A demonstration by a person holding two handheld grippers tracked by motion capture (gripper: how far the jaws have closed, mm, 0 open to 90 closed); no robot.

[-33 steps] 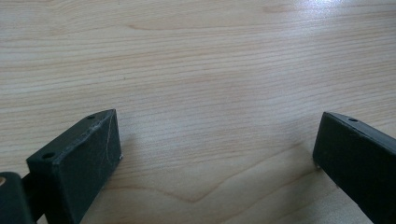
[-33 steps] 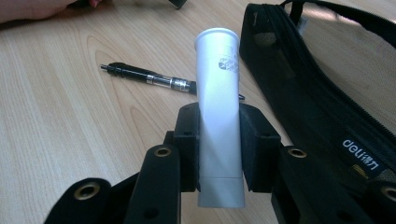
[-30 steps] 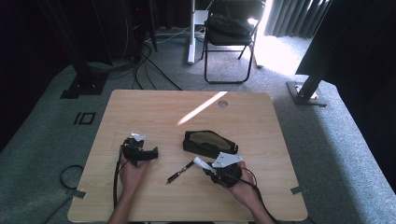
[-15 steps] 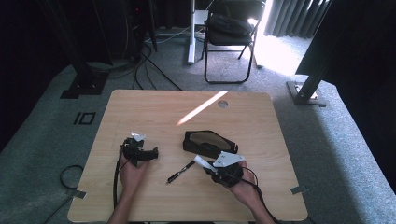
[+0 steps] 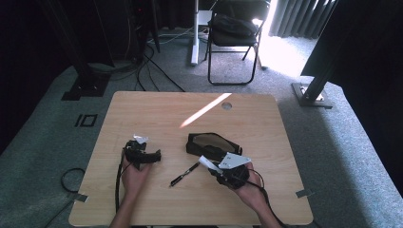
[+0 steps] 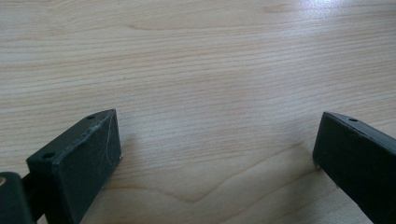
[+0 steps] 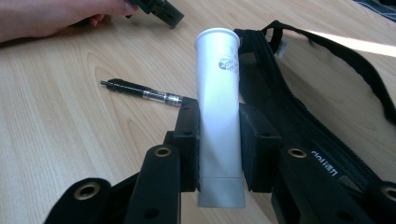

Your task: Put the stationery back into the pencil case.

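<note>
From the high view, the left gripper (image 5: 154,156) rests on the table (image 5: 157,109) at about eight o'clock, its jaws pointing toward three. The right gripper (image 5: 205,162) sits at five o'clock, holding a white tube (image 5: 207,163) beside a black pouch (image 5: 209,142); a pen (image 5: 184,174) lies at six.

In the left gripper view, the jaws stand wide apart over bare wood, released.

In the right gripper view, the jaws are clenched on the white tube (image 7: 219,107), the pen (image 7: 140,92) at ten o'clock and the pouch (image 7: 299,121) at two.
</note>
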